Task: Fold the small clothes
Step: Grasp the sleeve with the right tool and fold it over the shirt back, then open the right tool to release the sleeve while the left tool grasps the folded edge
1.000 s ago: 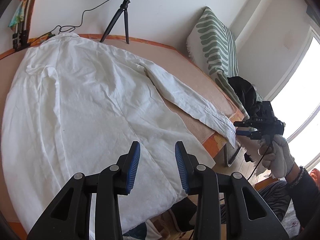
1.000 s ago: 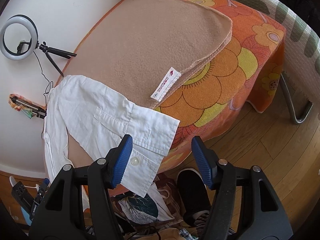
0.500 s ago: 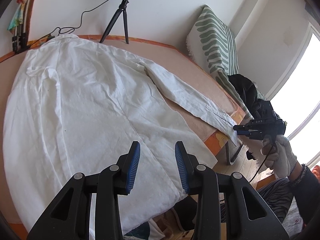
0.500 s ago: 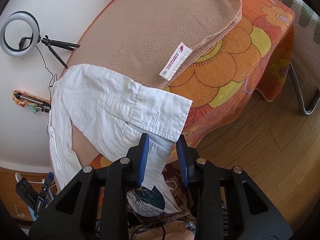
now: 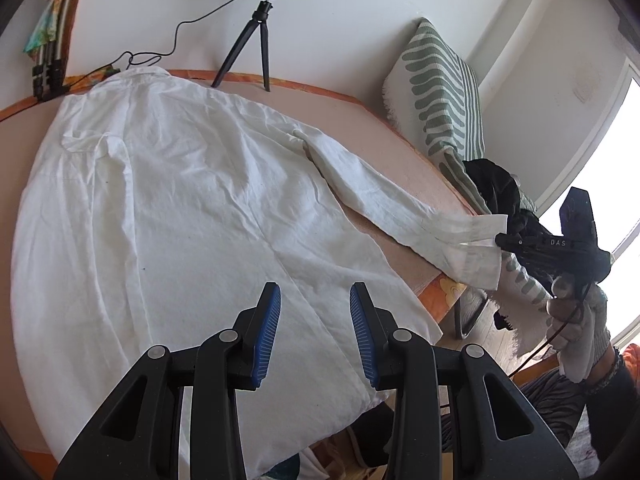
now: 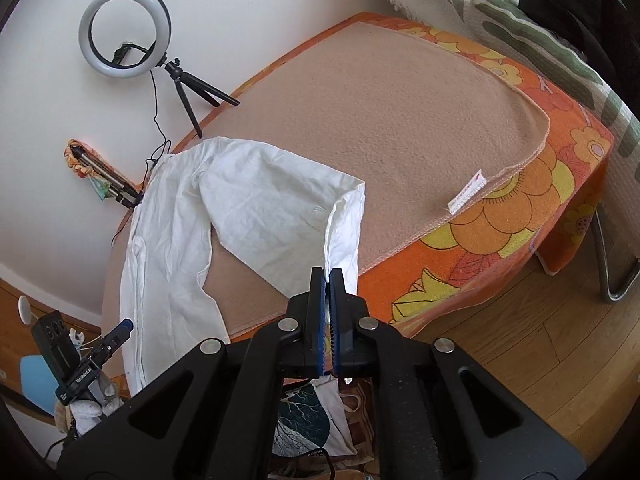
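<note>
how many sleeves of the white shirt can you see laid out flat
1 sleeve, stretched toward the table's right edge, its cuff pinched in the right gripper. The other sleeve isn't distinguishable; it may be folded under the shirt.

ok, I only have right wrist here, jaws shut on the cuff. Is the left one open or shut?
Observer: Open. The left gripper shows a wide gap between its blue pads, with nothing in it.
Operator: Where is it?
Observer: Above the hem end of the white shirt, whose body lies spread out on the table.
Operator: Is the cuff off the table?
Observer: Yes. In the left wrist view the cuff hangs in the air past the table's corner, pinched at its edge by the right gripper.
</note>
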`<action>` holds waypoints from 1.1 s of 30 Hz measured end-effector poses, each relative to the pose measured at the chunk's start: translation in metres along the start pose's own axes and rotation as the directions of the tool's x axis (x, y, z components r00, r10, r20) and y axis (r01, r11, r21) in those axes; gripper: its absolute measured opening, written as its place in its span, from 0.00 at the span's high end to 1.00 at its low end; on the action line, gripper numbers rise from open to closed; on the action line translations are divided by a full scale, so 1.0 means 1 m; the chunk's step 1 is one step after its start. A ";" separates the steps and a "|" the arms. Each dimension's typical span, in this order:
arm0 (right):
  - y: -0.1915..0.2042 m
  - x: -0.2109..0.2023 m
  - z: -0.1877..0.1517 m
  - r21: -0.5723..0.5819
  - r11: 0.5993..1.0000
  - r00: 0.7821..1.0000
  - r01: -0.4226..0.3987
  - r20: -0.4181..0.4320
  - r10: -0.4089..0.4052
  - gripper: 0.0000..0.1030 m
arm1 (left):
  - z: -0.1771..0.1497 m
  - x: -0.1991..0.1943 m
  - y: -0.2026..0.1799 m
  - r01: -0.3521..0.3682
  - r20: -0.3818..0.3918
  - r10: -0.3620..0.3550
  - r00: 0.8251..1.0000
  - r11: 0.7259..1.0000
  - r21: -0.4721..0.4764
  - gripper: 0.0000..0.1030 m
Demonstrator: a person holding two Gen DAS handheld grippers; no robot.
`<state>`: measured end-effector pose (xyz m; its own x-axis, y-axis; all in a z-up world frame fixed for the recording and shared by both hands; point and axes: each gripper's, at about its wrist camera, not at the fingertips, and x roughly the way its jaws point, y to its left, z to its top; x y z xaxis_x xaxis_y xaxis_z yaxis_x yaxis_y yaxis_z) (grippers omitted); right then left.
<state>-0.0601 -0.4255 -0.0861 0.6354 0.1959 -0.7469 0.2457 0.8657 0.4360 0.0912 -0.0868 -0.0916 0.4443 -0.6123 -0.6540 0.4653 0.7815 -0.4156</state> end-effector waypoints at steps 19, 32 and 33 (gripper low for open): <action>0.211 0.060 -0.117 -0.489 0.815 0.937 -0.311 -0.301 0.176 0.97 | 0.001 0.002 0.043 0.198 -0.016 -0.212 0.977 0.936 -0.292 0.51; 0.194 0.077 -0.132 -0.494 0.781 0.870 -0.383 -0.476 0.126 0.84 | -0.010 0.046 0.017 0.137 -0.178 -0.176 0.968 0.967 -0.213 0.54; 0.191 0.070 -0.128 -0.509 0.773 0.876 -0.378 -0.467 0.120 0.78 | -0.010 0.046 0.016 0.135 -0.175 -0.170 0.970 0.971 -0.197 0.58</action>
<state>-0.0626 -0.1878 -0.1195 0.2438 0.4906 -0.8366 -0.4226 0.8302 0.3636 0.1114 -0.1012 -0.1345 0.2179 -0.7060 -0.6739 0.3607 0.6998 -0.6166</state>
